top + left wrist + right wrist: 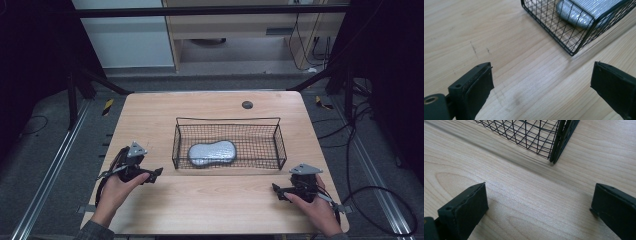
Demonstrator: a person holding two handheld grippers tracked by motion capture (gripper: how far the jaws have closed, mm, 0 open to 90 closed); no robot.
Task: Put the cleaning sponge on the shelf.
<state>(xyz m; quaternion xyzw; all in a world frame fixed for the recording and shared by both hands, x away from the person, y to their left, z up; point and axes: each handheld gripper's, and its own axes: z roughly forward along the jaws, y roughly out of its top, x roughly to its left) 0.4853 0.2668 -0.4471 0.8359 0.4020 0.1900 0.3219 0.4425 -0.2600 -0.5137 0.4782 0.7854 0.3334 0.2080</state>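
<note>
Silver pouch (212, 153) lies flat in wire basket (278, 145), long axis left-right across table (210, 200) | left gripper (148, 174) jaws spread wide, holding nothing | right gripper (280, 192) jaws spread wide, holding nothing

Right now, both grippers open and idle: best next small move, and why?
Probably ease the left gripper forward over the black wire mesh basket's near-left corner toward the silvery grey peanut-shaped pouch lying inside. Its jaws stand wide open with nothing held, and it sits closer to the pouch than the right gripper.
</note>
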